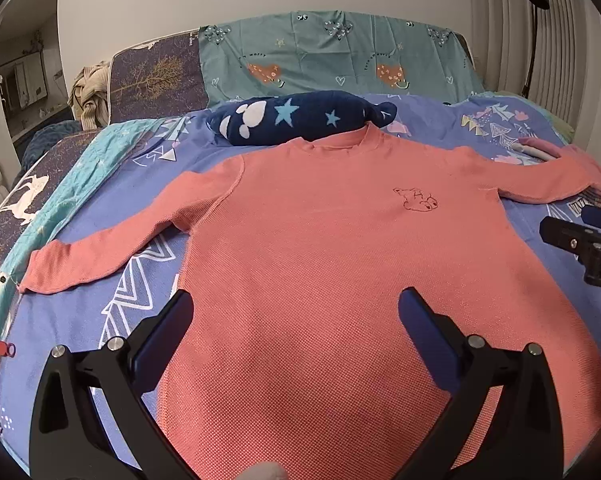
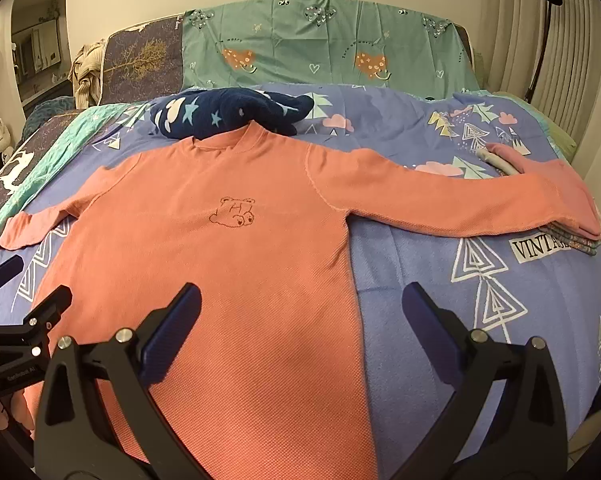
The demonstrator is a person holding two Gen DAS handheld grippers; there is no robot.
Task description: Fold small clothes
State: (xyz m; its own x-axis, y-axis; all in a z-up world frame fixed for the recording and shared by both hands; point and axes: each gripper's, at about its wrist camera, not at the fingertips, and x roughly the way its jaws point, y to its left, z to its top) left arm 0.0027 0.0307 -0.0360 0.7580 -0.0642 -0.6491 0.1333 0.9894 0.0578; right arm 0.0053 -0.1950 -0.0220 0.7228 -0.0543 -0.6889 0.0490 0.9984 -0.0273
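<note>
The left tool stands wide open over the lower middle of the frame, blue pads holding nothing, above the coral waffle-knit sweater. The right tool gapes equally wide, empty, straddling the sweater's side edge. The sweater lies flat on the blue patterned bedspread, sleeves spread. Only the right view clearly shows its embroidered bear and the folded clothes under the cuff at right. A navy starred garment lies bunched at the collar.
</note>
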